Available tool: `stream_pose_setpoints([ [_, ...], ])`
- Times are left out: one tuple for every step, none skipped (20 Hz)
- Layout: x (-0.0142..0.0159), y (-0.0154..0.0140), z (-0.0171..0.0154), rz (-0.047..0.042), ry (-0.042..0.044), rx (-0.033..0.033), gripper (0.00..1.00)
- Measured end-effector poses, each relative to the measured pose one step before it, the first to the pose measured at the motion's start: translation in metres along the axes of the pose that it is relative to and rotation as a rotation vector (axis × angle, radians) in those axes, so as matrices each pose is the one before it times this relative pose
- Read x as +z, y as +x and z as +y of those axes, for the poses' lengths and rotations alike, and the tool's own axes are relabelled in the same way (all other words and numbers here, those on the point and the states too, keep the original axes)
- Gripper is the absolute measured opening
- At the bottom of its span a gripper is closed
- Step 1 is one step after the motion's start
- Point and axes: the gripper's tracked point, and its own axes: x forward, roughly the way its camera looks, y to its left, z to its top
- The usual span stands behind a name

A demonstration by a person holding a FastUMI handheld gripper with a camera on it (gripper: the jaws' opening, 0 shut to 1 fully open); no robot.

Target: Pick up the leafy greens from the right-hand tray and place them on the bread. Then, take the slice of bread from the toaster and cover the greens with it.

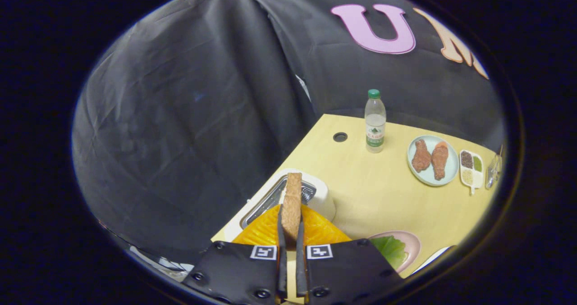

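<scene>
Gripper (290, 233) fingers pinch the bread slice (292, 203) edge-on, held above the toaster (315, 192) near the worktop's (383, 192) left edge. Likely light, stiff, crumbly (grip flat faces, gently). Leafy greens (390, 250) lie on pink plate (412, 242).

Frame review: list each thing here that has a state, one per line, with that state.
Gripper: fingers shut on the bread slice.
Bread slice: held on edge between the fingers, above the toaster.
Toaster: slot open, on the table.
Water bottle: upright, cap on.
Leafy greens: lying on the pink plate.
Blue plate: holds two drumsticks.
</scene>
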Motion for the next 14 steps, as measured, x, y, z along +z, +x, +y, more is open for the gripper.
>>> stream_pose_setpoints([
  [0.00164, -0.00447, -0.00452, -0.00633, 0.00364, 0.00266, 0.1],
  [-0.00083, -0.00542, -0.00556, -0.01035, 0.00448, -0.00291, 0.1],
  [-0.00031, -0.0058, -0.00753, -0.00422, 0.00311, -0.00754, 0.1],
  [-0.00374, -0.00666, -0.00753, -0.00315, 0.00554, -0.01014, 0.1],
  [-0.00187, -0.0057, -0.00868, -0.00453, 0.01411, -0.00515, 0.1],
  [-0.00523, -0.00384, -0.00464, 0.00131, 0.01749, -0.00084, 0.1],
  [-0.00309, -0.0037, -0.01003, -0.00144, 0.0161, -0.01139, 0.1],
  [-0.00407, -0.00227, -0.01183, 0.00065, 0.01228, -0.01456, 0.1],
  [-0.00363, -0.00174, -0.01144, -0.00113, 0.01287, -0.01384, 0.1],
  [-0.00645, -0.00038, -0.00789, -0.00001, 0.0135, -0.00837, 0.1],
  [-0.00578, 0.00032, -0.00943, 0.00221, 0.0148, -0.00519, 0.1],
  [-0.00576, 0.00069, -0.00969, 0.00452, 0.01576, -0.00534, 0.1],
  [-0.00551, 0.00149, -0.00912, 0.00705, 0.01769, -0.00606, 0.1],
  [-0.00613, 0.00101, -0.00731, 0.007, 0.01929, -0.00405, 0.1],
])
